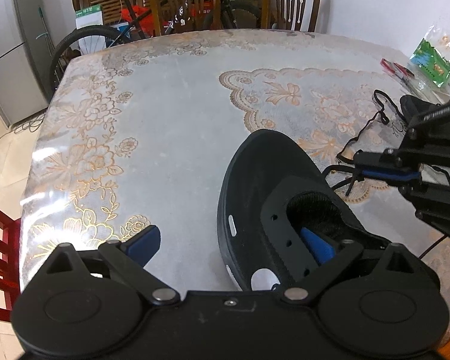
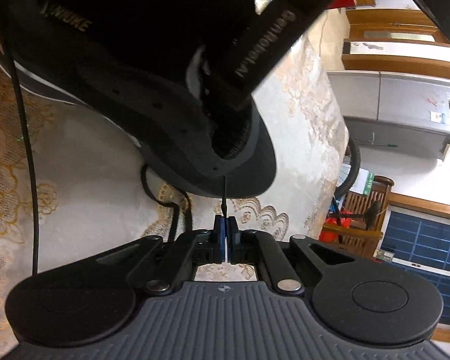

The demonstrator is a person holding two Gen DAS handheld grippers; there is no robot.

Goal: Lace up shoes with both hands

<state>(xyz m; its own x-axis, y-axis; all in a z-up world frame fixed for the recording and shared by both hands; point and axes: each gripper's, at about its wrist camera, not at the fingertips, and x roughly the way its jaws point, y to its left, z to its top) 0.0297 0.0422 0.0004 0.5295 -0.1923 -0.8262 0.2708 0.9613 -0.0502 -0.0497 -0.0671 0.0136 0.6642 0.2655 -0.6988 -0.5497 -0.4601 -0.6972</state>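
Your black shoe [image 1: 264, 180] sits on the worktop [image 1: 170, 114], which is covered with a pale lace-patterned cloth under a clear sheet. In the left wrist view the toe points away from you and the shoe lies toward the right half of the worktop, with its row of empty eyelets [image 1: 288, 243] showing along the near flap.

Your left hand-held gripper [image 1: 231, 246] stands wide open. One blue pad [image 1: 145, 240] hangs over bare cloth just left of the shoe; the other pad [image 1: 316, 246] reaches into the shoe's opening beside the eyelet flap. Whether that pad presses on the flap or the lining you cannot tell from here.

Your right hand-held gripper [image 2: 224, 234] is fully closed, its two blue pads meeting on the tip of the black shoelace [image 2: 225, 192]. From the pads the lace runs straight and taut to an eyelet at the front end of the flap, near the toe. In the left wrist view the same gripper comes in from the right, just beside the shoe's far side, with the lace end [image 1: 352, 183] hanging from its closed tip.

The rest of the lace lies in loose loops [image 1: 375, 114] on the cloth beyond the shoe, to the right. Near that corner of the worktop rest a green packet [image 1: 432, 60] and a red-and-white item [image 1: 396, 69], well apart from the shoe.
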